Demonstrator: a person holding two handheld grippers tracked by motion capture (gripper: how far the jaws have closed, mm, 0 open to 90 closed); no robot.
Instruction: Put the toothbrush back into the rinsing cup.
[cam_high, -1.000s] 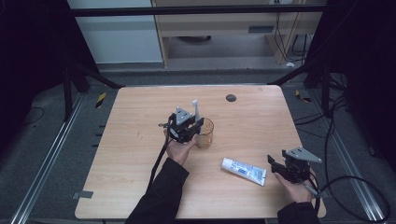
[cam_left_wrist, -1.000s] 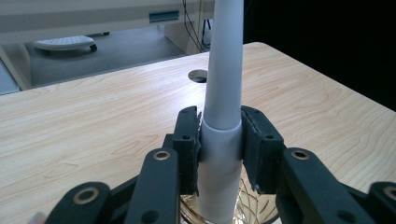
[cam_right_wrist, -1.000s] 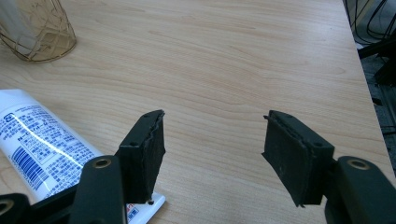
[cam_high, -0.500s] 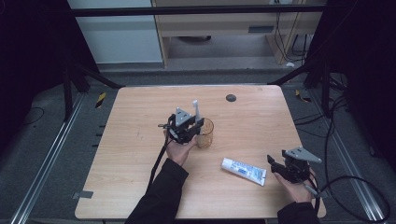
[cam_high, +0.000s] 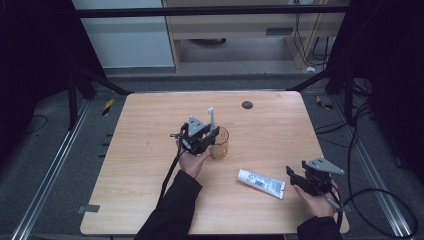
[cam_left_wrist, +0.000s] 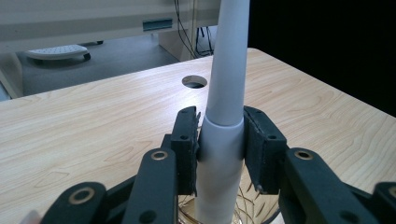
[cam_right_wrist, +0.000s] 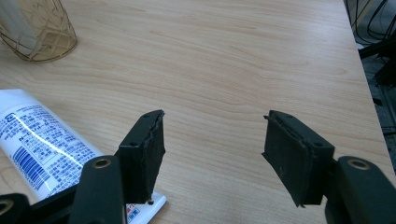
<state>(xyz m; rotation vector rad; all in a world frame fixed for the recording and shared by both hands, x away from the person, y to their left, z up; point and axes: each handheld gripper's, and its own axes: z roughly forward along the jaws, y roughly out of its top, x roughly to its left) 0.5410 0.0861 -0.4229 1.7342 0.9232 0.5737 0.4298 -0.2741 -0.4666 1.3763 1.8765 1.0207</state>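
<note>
My left gripper (cam_high: 206, 134) (cam_left_wrist: 220, 149) is shut on the grey-white handle of a toothbrush (cam_high: 211, 118) (cam_left_wrist: 225, 98). The brush stands upright with its lower end inside a gold wire cup (cam_high: 219, 142) (cam_right_wrist: 35, 29) near the table's middle. A white toothpaste tube (cam_high: 260, 183) (cam_right_wrist: 49, 144) with blue print lies flat at the front right. My right gripper (cam_high: 295, 176) (cam_right_wrist: 212, 149) hovers open just right of the tube's end, with nothing between its jaws.
A round cable hole (cam_high: 247, 104) (cam_left_wrist: 194, 82) sits in the wooden table (cam_high: 140, 165) toward the far edge. Cables trail on the floor at the right. A low cabinet stands beyond the table.
</note>
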